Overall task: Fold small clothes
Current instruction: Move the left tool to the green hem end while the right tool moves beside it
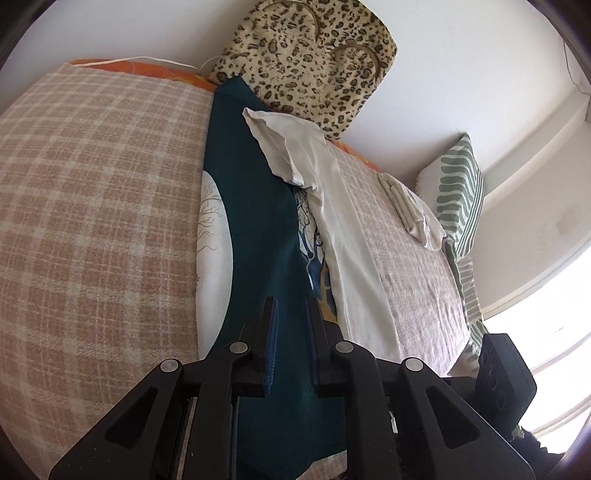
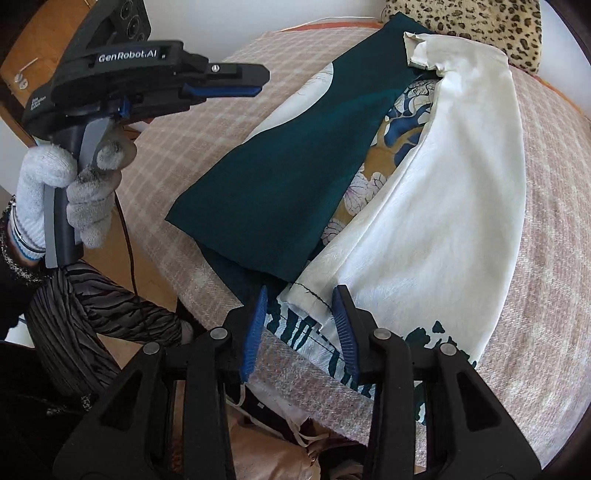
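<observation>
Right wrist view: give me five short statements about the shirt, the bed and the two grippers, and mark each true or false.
1. The shirt lies on a checked blanket. True.
2. A teal panel is folded over the shirt's white part. True.
3. The left gripper is pressed down on the shirt. False: it is in the air above the blanket, holding nothing.
4. The right gripper is clamped on a sock. False: its jaws are apart over the shirt's near edge.
5. A leopard-print cushion sits at the far end. True.

Blanket (image 1: 92, 203) left free; cushion (image 1: 310, 62) behind
</observation>
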Motion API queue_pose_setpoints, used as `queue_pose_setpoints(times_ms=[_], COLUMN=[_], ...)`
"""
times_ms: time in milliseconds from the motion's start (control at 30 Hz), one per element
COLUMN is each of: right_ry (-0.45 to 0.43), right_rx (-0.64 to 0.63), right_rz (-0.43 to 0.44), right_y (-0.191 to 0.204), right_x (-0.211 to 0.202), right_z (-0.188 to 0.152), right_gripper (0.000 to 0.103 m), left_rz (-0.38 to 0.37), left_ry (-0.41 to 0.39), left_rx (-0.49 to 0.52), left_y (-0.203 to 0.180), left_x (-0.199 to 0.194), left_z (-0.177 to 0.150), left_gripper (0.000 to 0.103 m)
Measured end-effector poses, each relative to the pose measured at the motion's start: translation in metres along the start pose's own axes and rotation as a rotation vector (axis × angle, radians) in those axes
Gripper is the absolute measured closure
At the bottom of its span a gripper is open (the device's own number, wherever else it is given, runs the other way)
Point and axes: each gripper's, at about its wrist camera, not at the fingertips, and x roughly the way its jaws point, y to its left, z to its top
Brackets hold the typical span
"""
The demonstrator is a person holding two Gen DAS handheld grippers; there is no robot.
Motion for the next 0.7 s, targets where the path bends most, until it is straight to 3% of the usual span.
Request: queue_pose_setpoints(times_ms=[67, 200, 367, 500, 567, 633, 700], right_ry=[-0.059, -0.119, -0.064, -0.030, -0.026, -0.030, -0.034], right_rx=[0.027, 0.030, -0.047, 0.039, 0.099, 0.126, 0.132], right_rz=[0.006, 0.006, -0.053, -0.024, 0.020, 0.034, 0.030], right_y=[-0.006, -0.004, 0.019, 0.005, -0.004, -0.007, -0.007], right_x=[-0.014, -0.022, 0.002, 0.017, 0.019, 0.019, 0.018], right_z=[0.002, 0.006, 0.015, 0.020, 0.022, 0.024, 0.024], right_gripper=[0.064, 0.064, 0.064, 0.064, 0.064, 0.064, 0.064], left_rz=[0.037, 0.026, 0.012, 0.062, 0.111, 0.137, 0.158], left_ry=[0.007, 0.038, 0.092, 0.087, 0.089, 0.096, 0.106], left_rx=[0.027, -0.031, -0.038, 0.082, 0.161, 0.200, 0.227], left_y=[0.001, 0.021, 0.034, 0.022, 0.012, 0.006, 0.003], left_x=[-0.004, -0.018, -0.037, -0.051, -0.049, -0.044, -0.038], left_z=[-0.007, -0.027, -0.068, -0.091, -0.095, -0.098, -0.099], left_gripper=[0.090, 0.091, 0.091, 0.090, 0.079, 0.059, 0.059])
